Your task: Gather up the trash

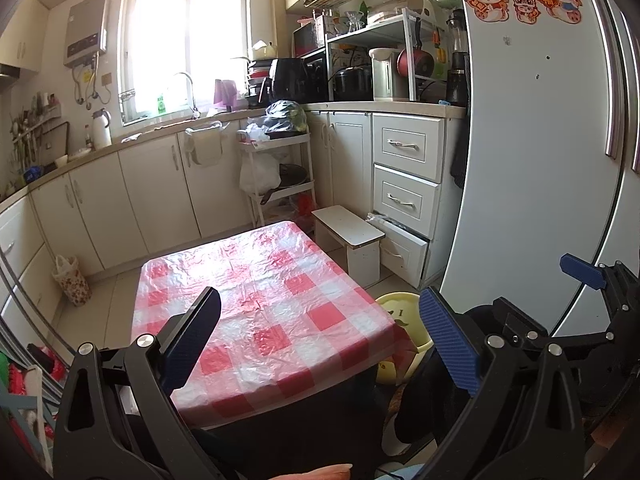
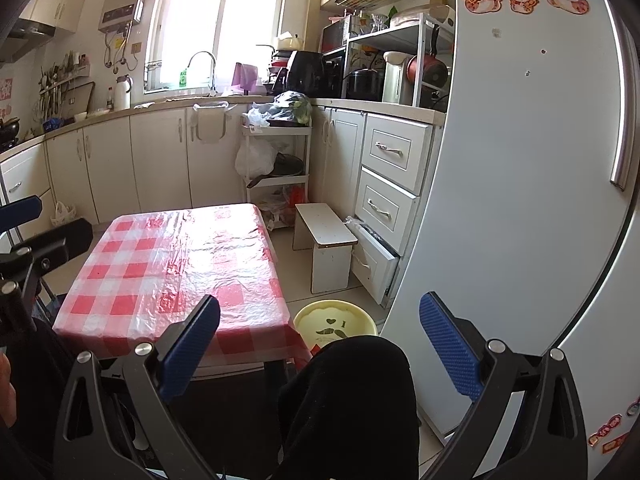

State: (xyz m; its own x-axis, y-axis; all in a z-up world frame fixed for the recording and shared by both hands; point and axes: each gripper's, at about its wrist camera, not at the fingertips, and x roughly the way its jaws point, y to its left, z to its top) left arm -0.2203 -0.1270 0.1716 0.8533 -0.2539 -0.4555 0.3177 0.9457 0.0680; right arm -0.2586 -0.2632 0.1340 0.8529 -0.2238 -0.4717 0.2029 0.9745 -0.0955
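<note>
A low table with a red and white checked plastic cover [image 1: 256,300] stands in the kitchen; it also shows in the right wrist view [image 2: 180,264]. No loose trash shows on it. My left gripper [image 1: 320,340] is open and empty, held above the table's near edge. My right gripper [image 2: 320,344] is open and empty, above a dark-clothed knee [image 2: 352,400]. The right gripper also shows at the right of the left wrist view [image 1: 580,272]. A yellow round bin [image 2: 336,320] sits on the floor right of the table, also seen in the left wrist view [image 1: 400,308].
A white fridge [image 2: 520,200] fills the right side. A small white stool [image 2: 326,236] stands by the drawers, the lowest drawer [image 2: 372,256] ajar. A white trolley [image 2: 276,152] with bags stands at the back. A patterned bag [image 1: 72,280] sits on the floor left.
</note>
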